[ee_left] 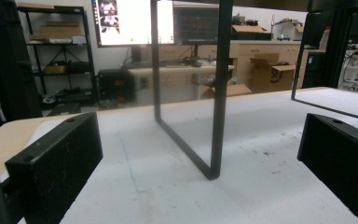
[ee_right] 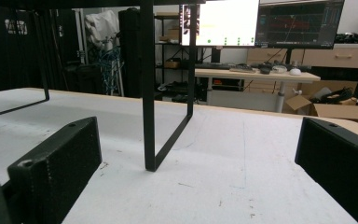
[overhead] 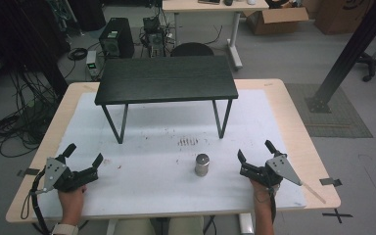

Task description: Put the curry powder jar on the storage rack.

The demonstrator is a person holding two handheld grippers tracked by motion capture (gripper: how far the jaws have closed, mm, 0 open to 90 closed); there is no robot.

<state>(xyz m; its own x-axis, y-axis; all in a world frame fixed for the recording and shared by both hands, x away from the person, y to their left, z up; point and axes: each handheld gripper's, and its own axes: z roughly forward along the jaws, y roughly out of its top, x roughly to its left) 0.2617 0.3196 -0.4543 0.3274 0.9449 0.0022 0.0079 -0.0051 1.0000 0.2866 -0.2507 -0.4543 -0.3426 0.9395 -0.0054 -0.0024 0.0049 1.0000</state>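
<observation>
A small silver metal cylinder [overhead: 202, 165] stands upright on the white mat [overhead: 152, 186], near the front middle. Behind it a low black shelf table [overhead: 165, 78] stands on thin black legs [ee_left: 220, 93] [ee_right: 148, 93]. My left gripper [overhead: 83, 154] rests at the front left, held in a hand, jaws wide open with nothing between them. At the front right, to the right of the cylinder and apart from it, my right gripper [overhead: 254, 150] is also open and holds nothing. Both gripper views look along the mat at the table's legs.
The mat covers a light wooden table [overhead: 293, 122]. Dark smudges [overhead: 187, 142] mark the mat in front of the black table. On the floor beyond are computer towers [overhead: 116, 38], cables, a desk and cardboard boxes [overhead: 274, 19]. A black post [overhead: 345, 54] rises at the right.
</observation>
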